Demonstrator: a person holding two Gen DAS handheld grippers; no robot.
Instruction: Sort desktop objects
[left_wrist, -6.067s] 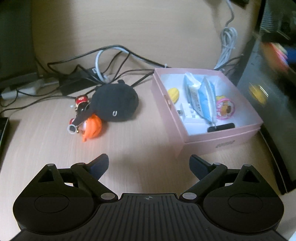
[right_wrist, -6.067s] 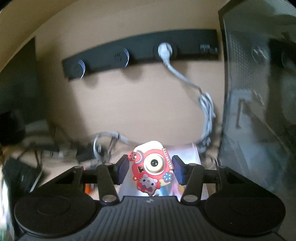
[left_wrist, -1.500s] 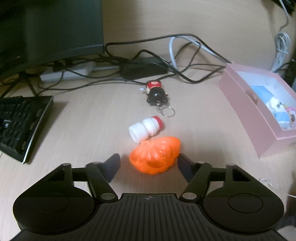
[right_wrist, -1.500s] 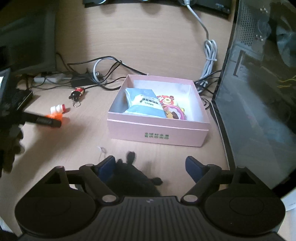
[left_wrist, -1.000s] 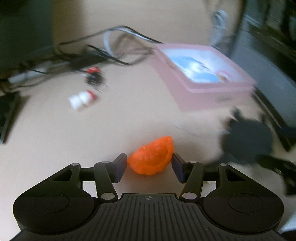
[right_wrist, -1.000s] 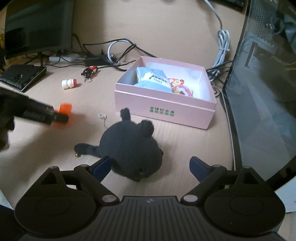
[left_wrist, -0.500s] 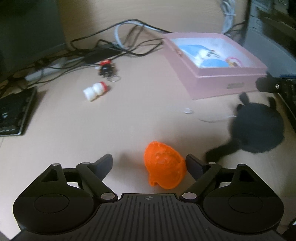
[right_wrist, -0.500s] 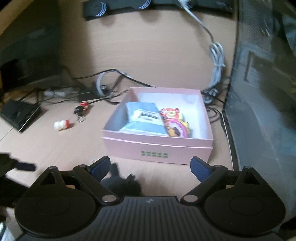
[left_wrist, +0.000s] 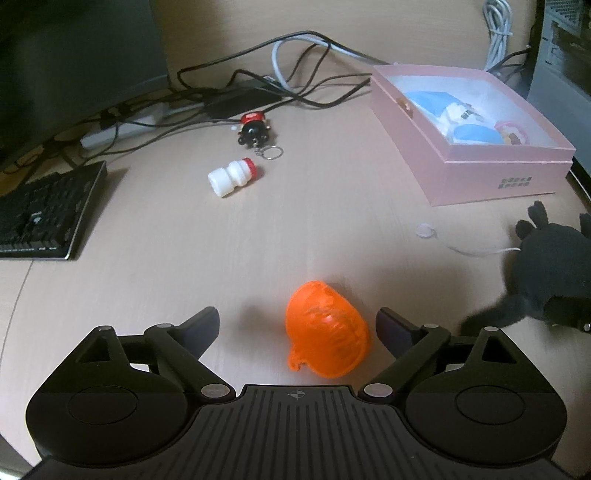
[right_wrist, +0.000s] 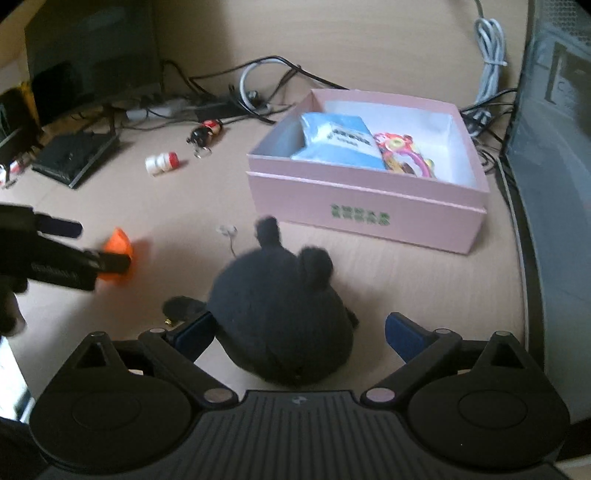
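Left gripper (left_wrist: 297, 325) opening wide, orange toy (left_wrist: 327, 345) lying free between its jaws.

Both tools look the same: matte black plastic, a ribbed panel in the middle with a tiny crosshair mark, and a big round disc moulded into each side. The left tool (left_wrist: 297, 325) has black linkage arms with silver pivot screws and dark navy finger pads (left_wrist: 201, 325). On the right tool (right_wrist: 299, 332) the pads (right_wrist: 404, 338) are a brighter blue, same silver screws.
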